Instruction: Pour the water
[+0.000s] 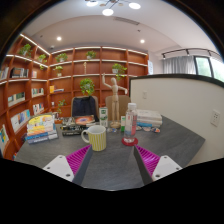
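The view looks forward across a grey desk [150, 150] toward wooden wall shelves [95, 70].

**Layout, left to right**

1. Near the left edge of the desk lies a stack of books [41, 127]. It sits well apart from the working area, probably set aside to keep the centre free.
2. Just beyond the left finger stands one cream mug [96, 137], upright, with its handle turned to the left. Its open top is unobstructed, which suits it as the receiving vessel.
3. Behind the mug, toward the far edge of the desk, several small items are grouped; their kind cannot be determined.
4. Just right of the mug stands one clear bottle [130, 125] with a pink lower band, upright and apart from the mug. It is judged to be the water source. Standing close beside the mug, it needs only a short carry before tilting.
5. Beyond the bottle lies a flat light-coloured object, unidentified.

**Tool state**

The tool [112, 164] is wide open and holds nothing. Its two pink pads [78, 158] face each other low over the near edge of the desk. Mug and bottle both stand ahead of the fingers, not between them.

**Count**

- Mug: one
- Bottle: one
- Book stack: one
- Tool fingers: two

**Task status**

The bottle is not yet grasped; pouring has not begun.
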The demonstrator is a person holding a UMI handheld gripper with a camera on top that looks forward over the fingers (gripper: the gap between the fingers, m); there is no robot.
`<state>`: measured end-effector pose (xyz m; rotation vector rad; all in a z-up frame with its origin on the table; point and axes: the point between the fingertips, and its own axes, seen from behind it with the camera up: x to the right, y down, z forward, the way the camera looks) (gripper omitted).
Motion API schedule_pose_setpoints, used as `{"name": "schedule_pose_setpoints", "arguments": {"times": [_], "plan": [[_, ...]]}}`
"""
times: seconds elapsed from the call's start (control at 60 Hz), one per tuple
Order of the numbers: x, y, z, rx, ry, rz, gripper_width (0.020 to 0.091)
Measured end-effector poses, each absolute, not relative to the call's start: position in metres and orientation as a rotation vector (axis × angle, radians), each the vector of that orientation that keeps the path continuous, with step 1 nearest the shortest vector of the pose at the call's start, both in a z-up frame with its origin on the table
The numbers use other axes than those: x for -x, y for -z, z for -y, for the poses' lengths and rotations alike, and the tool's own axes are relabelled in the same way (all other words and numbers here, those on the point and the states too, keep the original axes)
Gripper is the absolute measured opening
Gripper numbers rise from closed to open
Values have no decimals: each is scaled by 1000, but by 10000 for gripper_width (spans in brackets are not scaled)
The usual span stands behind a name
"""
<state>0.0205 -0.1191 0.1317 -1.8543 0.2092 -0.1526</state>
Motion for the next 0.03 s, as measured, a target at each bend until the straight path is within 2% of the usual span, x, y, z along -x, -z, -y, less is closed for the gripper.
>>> {"name": "schedule_pose_setpoints", "arguments": {"times": [0.033], "plan": [[-20, -132, 119, 1855, 159, -202, 886]]}}
